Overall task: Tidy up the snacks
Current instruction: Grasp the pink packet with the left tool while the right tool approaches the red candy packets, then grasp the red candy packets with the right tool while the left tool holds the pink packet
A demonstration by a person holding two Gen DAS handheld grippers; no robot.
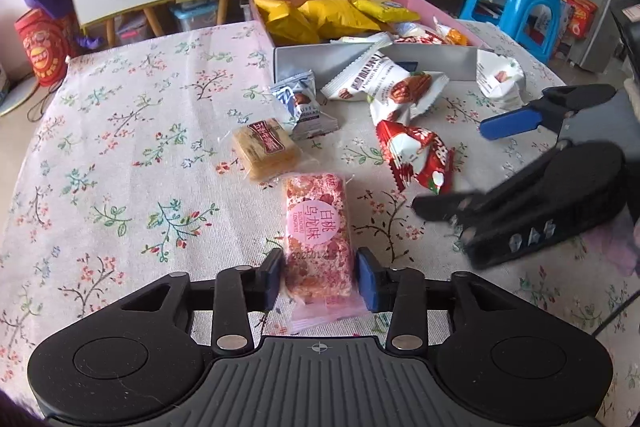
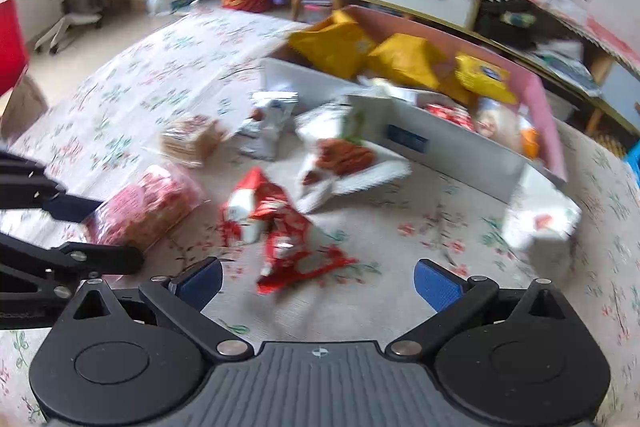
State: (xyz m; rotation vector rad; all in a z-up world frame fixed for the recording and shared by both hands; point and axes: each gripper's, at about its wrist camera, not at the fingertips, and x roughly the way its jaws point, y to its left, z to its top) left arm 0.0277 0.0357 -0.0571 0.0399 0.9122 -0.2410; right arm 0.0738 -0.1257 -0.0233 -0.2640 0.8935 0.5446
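Observation:
My left gripper (image 1: 320,277) is closed on a pink snack bar (image 1: 316,235) that lies on the flowered tablecloth; both blue pads touch its sides. The bar also shows in the right wrist view (image 2: 148,205). My right gripper (image 2: 318,283) is open and empty, just short of a red-and-white packet (image 2: 280,231), which also shows in the left wrist view (image 1: 416,157). In the left wrist view the right gripper (image 1: 464,167) comes in from the right. A pink box (image 1: 424,5) holds yellow bags (image 1: 320,15) and small sweets.
Loose on the cloth: a tan biscuit pack (image 1: 266,147), a blue-white wafer packet (image 1: 300,105), white nut packets (image 1: 384,83) and a white packet (image 1: 500,79). A white box lid (image 1: 440,61) stands before the pink box. Cabinets and a blue stool (image 1: 516,3) stand beyond the table.

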